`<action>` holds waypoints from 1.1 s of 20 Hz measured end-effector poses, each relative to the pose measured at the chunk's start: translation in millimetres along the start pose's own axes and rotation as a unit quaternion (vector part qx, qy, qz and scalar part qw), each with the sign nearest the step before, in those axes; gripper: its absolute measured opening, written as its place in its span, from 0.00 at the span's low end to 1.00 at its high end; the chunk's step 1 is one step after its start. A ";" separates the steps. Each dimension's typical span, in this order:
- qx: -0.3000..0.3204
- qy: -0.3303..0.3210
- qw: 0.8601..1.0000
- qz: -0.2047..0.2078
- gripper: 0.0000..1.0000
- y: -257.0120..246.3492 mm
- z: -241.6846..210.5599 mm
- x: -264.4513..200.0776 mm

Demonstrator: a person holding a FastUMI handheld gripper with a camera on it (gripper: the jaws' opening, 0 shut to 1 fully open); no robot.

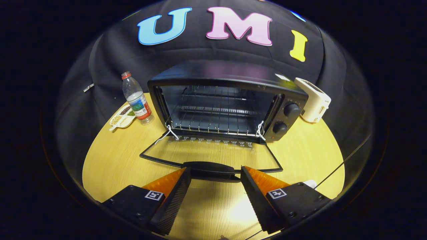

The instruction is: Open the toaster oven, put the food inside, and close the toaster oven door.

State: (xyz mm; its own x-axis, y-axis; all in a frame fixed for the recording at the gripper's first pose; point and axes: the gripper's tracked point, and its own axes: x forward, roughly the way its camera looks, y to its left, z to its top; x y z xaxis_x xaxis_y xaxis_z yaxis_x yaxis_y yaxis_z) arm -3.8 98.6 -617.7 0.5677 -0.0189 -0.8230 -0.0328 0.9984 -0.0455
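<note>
No readable text; water bottle label and toaster oven dial markings too small.

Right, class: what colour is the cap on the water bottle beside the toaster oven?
Red, seen best in the gripper view: cap.

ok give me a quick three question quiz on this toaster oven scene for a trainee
1. True or false: the toaster oven door is shut.
2. What stands just beside the water bottle?
A. a small dish of beans
B. a kettle
C. a frying pan
3. Fill in: the gripper fingers are ____, with the door handle just ahead of their tips.

Key
1. False: the door lies folded down flat on the wooden table, and the wire rack inside holds no food.
2. A
3. open
</note>
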 end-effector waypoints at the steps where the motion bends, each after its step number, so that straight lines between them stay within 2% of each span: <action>1: 0.005 0.004 1.000 0.003 0.97 -3.2 -1.8 -1.0; 5: 0.002 -0.008 1.000 0.018 0.97 -40.7 5.1 -25.5; 8: 0.016 0.000 0.999 0.028 0.98 -99.0 5.5 -50.3; 11: 0.023 0.024 0.999 -0.008 0.98 -183.9 -9.7 -67.6; 14: 0.021 0.059 0.997 -0.048 0.98 -255.5 -43.9 -72.8; 18: 0.019 0.114 0.992 -0.051 0.95 -299.9 -90.9 -61.7; 19: 0.020 0.129 0.990 -0.044 0.93 -302.0 -100.1 -57.1; 21: 0.024 0.148 0.988 -0.035 0.82 -304.2 -111.8 -45.7; 22: 0.025 0.156 0.987 -0.029 0.73 -304.7 -119.1 -39.2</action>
State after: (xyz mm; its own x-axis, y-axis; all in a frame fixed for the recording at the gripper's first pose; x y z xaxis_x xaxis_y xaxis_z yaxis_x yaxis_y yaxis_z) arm -114.1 -211.2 -639.0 0.2856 -0.0836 -0.9547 0.0368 0.9964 -0.0763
